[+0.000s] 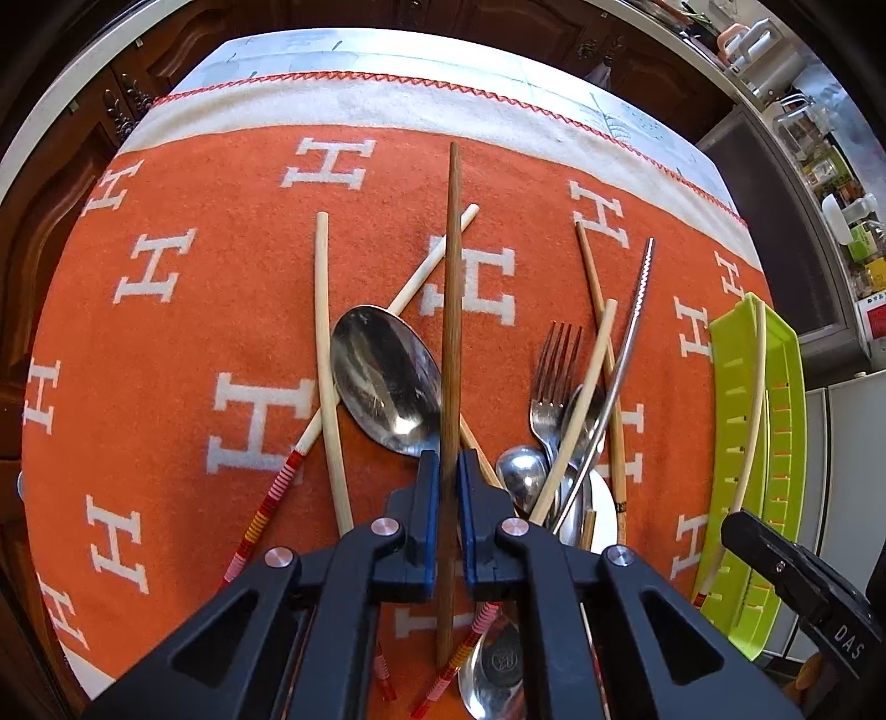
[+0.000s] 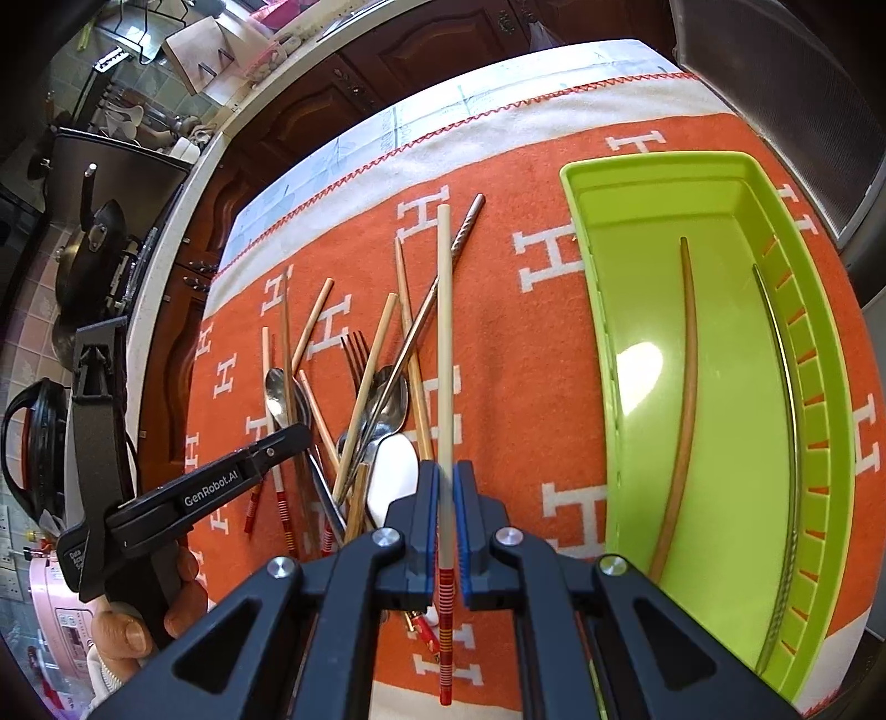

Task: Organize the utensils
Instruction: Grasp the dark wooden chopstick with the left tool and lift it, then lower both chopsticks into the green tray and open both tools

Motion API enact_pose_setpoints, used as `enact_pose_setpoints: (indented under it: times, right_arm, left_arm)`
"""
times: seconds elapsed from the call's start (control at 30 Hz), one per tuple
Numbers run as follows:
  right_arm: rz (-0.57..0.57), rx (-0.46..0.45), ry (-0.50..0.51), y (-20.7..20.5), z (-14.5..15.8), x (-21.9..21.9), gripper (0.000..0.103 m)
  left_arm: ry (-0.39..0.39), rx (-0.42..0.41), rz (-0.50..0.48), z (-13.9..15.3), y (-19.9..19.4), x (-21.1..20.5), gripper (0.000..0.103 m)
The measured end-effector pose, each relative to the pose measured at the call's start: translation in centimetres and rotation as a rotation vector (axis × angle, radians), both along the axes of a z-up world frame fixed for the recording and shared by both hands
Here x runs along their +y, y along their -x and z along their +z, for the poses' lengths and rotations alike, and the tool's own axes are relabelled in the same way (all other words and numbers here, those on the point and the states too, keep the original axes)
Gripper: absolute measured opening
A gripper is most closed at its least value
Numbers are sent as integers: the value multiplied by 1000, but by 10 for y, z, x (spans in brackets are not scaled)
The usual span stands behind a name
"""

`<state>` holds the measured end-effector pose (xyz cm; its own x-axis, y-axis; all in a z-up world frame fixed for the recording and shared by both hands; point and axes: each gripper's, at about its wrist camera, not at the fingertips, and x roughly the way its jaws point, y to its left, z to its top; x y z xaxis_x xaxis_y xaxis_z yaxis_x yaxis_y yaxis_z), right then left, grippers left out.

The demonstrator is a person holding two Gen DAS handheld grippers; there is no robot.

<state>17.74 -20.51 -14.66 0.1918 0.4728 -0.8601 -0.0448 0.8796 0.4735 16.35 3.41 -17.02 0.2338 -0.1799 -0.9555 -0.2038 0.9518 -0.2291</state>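
My left gripper (image 1: 447, 465) is shut on a dark brown wooden chopstick (image 1: 453, 310), held above the orange cloth and pointing away. My right gripper (image 2: 446, 476) is shut on a cream chopstick (image 2: 444, 343) with a red-striped end, left of the green tray (image 2: 587, 266). The tray holds a brown chopstick (image 2: 684, 387) and a metal chopstick (image 2: 789, 399). A pile of utensils lies on the cloth: a large spoon (image 1: 385, 376), a fork (image 1: 554, 376), a metal chopstick (image 1: 626, 354), several wooden and cream chopsticks, and a white spoon (image 2: 393, 482).
The table carries an orange cloth with white H marks (image 1: 166, 360). Dark wood cabinets (image 2: 443, 50) stand behind it. The left gripper's body (image 2: 194, 498) and the hand on it show at the left of the right wrist view. A counter with pans (image 2: 94, 249) is at far left.
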Motion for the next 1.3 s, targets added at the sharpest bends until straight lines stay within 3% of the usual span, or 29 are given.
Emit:
enact_pose_setpoints:
  times: [0.17,0.47,0.6,0.73,0.9,1.0,1.2,1.23,1.3]
  right_arm:
    - [-16,-21,-43,7,9,-13,5]
    - [-59,-92,-99,29,37,-54,5]
    - [-82,-127,-93,40,50,-75,5]
    - [-116,-151,-64,48,61,-94,5]
    - [-142,-155,5,47,60,-112,5]
    - [-154,-136,68,41,50,-118,6]
    - [-169,-84,129,30,26,-124,7]
    - [-176,-71,142,28,22,-125,7]
    - [-181,-66,155,28,20,-128,7]
  left_arm:
    - [-13,-43,-36,30,20,1,4]
    - [-40,-214,-243,105,55,-44,4]
    - [0,-242,-321,124,57,-70,4]
    - [96,-215,-384,133,53,-99,4]
    - [172,-170,-451,124,39,-147,4]
    - [209,-98,-472,99,26,-175,4]
    - [168,-2,-492,52,24,-216,5]
    - [151,-5,-497,50,27,-220,7]
    - [97,-43,-501,51,34,-224,24]
